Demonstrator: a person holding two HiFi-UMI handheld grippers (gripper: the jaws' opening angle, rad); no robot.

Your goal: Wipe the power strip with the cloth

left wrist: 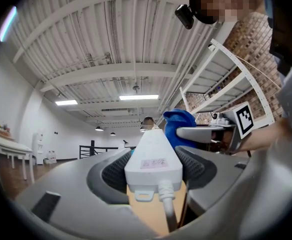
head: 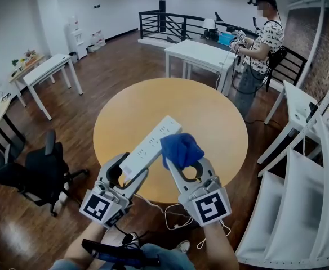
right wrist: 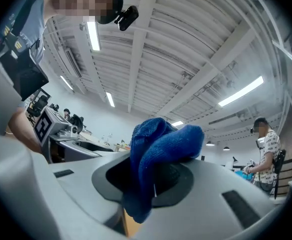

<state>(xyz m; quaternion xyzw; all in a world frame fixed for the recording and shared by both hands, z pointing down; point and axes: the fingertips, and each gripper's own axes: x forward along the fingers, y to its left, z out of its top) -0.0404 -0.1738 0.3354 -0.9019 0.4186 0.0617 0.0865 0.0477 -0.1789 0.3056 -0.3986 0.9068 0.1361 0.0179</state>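
One white power strip (head: pixel 152 142) is held in the air over the near part of the round wooden table (head: pixel 221 122), its near end clamped between the jaws of the left gripper (head: pixel 132 166) and its far end pointing away and to the right. In the left gripper view the two pads press on either side of the strip's casing (left wrist: pixel 153 156), and its one white cord (left wrist: pixel 168 204) comes out of the near end and drops below.

One blue cloth (head: pixel 180 148), bunched up, lies against the right side of the strip about halfway along. The right gripper (head: pixel 187 165) has its jaws closed on the cloth, which bulges out above them and hangs down between them (right wrist: pixel 158 154).

Far right, one person (head: pixel 263 44) stands beside a white table (head: pixel 201 55). A second white table (head: pixel 46 69) stands far left, and one black office chair (head: pixel 46 170) near left.
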